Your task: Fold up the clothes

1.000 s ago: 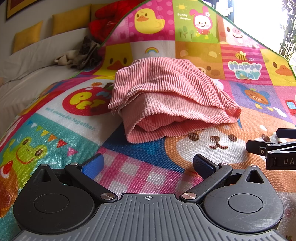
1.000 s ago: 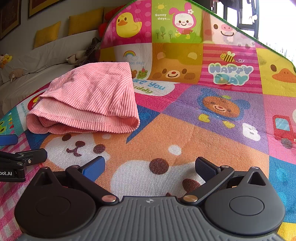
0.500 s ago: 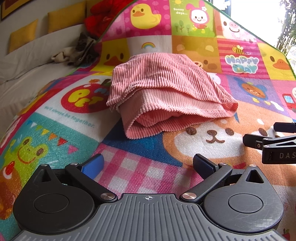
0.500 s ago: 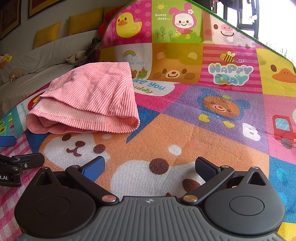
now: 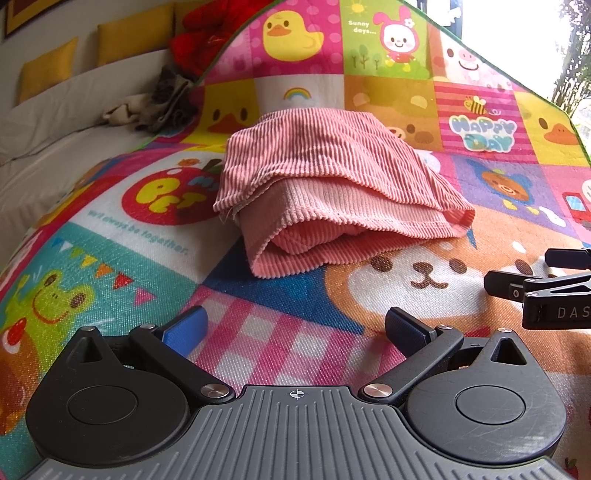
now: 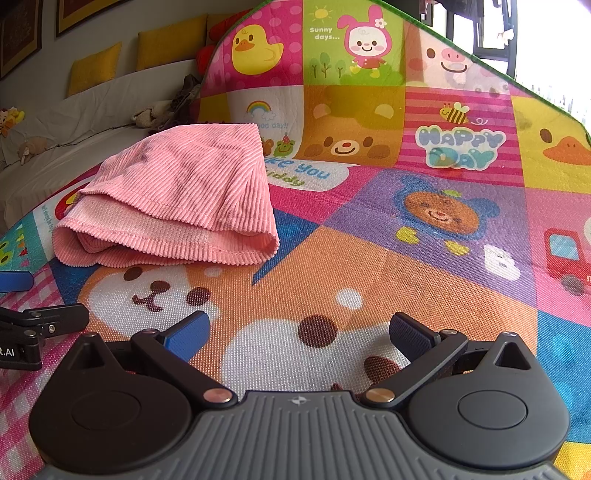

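Note:
A pink ribbed garment (image 5: 332, 192) lies folded in layers on the cartoon play mat (image 5: 129, 236), its open hems facing me. In the right wrist view the same pink garment (image 6: 177, 199) sits at the left on the mat (image 6: 369, 266). My left gripper (image 5: 295, 328) is open, low over the pink checked patch, short of the garment, with nothing between its fingers. My right gripper (image 6: 299, 332) is open too, over the brown bear patch, to the right of the garment and apart from it. Each gripper's side shows at the other view's edge.
A white sofa (image 5: 55, 147) with yellow cushions (image 5: 133, 33) runs along the left. A crumpled grey-beige cloth (image 5: 155, 107) and a red plush (image 5: 207, 33) lie at the mat's far left corner. A bright window (image 6: 554, 44) is at the back right.
The left gripper has drawn back and dropped slightly, so the garment sits a little farther off. The right gripper has barely moved. Both stay open.

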`<state>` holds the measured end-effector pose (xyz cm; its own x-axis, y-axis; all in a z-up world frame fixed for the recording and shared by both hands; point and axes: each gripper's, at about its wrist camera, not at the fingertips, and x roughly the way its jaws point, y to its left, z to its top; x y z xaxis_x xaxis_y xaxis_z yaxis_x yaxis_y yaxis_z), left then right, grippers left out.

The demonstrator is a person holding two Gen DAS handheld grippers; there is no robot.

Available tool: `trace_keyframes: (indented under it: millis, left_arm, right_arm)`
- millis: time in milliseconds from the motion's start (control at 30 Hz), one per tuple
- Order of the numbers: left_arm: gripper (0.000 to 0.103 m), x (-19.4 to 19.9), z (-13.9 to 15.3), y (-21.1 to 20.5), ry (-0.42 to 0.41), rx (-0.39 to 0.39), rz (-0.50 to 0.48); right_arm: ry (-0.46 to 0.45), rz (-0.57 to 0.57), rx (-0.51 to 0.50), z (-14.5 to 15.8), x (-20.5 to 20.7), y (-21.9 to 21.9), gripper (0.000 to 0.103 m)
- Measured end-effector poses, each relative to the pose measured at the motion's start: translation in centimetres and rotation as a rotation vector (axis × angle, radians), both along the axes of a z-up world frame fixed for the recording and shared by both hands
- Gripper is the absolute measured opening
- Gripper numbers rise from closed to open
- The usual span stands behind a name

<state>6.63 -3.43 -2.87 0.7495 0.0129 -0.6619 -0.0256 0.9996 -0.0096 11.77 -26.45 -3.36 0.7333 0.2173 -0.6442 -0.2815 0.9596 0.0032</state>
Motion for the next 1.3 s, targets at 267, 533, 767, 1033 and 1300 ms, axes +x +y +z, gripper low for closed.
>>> trace_keyframes:
  millis: [267,533,767,1033,1300]
  left_arm:
    - [0.103,0.01,0.02,-0.09,0.0,0.008,0.008]
    - [0.103,-0.05,0.03,0.03,-0.002,0.001,0.01]
    - [0.103,-0.06,0.05,0.04,-0.004,-0.004,0.009]
    - [0.103,-0.04,0.03,0.04,-0.003,0.002,0.012]
    - [0.103,-0.06,-0.02,0.05,-0.004,0.0,0.013]
  right_arm:
    - [0.0,-0.001,0.0,-0.02,0.0,0.02,0.103]
    - [0.0,-0.001,0.0,-0.02,0.0,0.02,0.103]
    - [0.0,0.0,0.001,-0.02,0.01,0.02,0.103]
    - [0.0,-0.001,0.001,-0.02,0.0,0.04,0.103]
    - [0.0,-0.001,0.001,-0.06,0.0,0.05,0.103]
